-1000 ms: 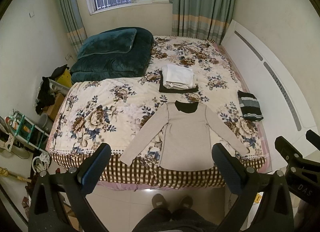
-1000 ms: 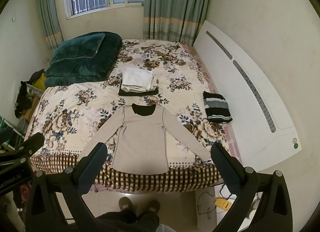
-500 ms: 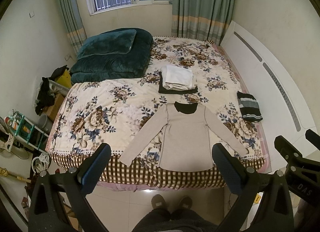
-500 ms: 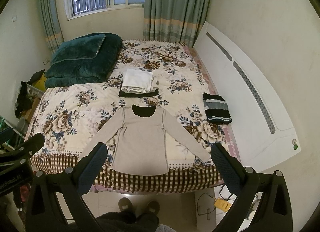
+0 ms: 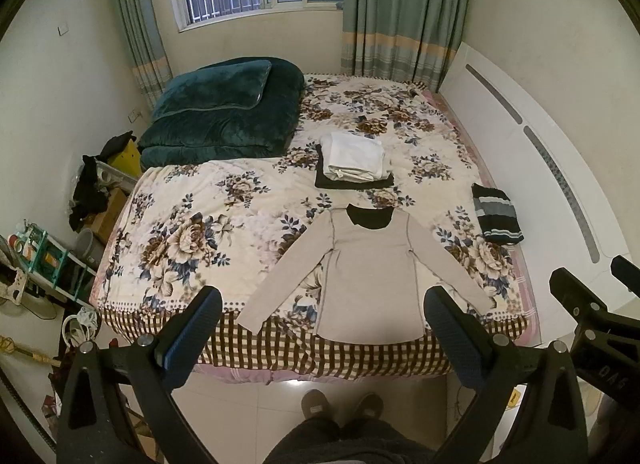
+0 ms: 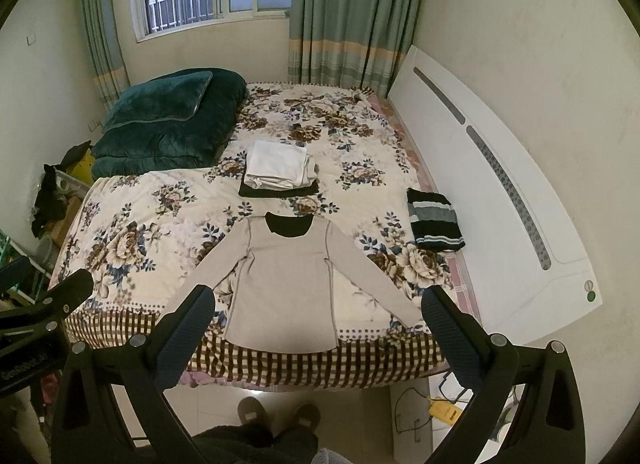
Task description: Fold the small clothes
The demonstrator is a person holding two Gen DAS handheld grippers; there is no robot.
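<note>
A beige long-sleeved shirt (image 5: 370, 276) with a black neck lining lies flat, sleeves spread, at the near edge of the flowered bed (image 5: 192, 232); it also shows in the right wrist view (image 6: 286, 288). Behind it sits a stack of folded clothes (image 5: 354, 164), white on black, also in the right wrist view (image 6: 278, 172). A folded striped black garment (image 5: 496, 218) lies at the bed's right edge. My left gripper (image 5: 322, 324) and right gripper (image 6: 316, 320) are both open and empty, held high above the floor in front of the bed.
A dark green quilt and pillow (image 5: 224, 112) fill the bed's far left. A white headboard (image 6: 492, 200) runs along the right side. Clutter and a shelf rack (image 5: 44, 260) stand left of the bed. A yellow power strip (image 6: 442, 412) lies on the floor.
Both views have shifted very slightly; the clothes have not moved and both grippers stay open.
</note>
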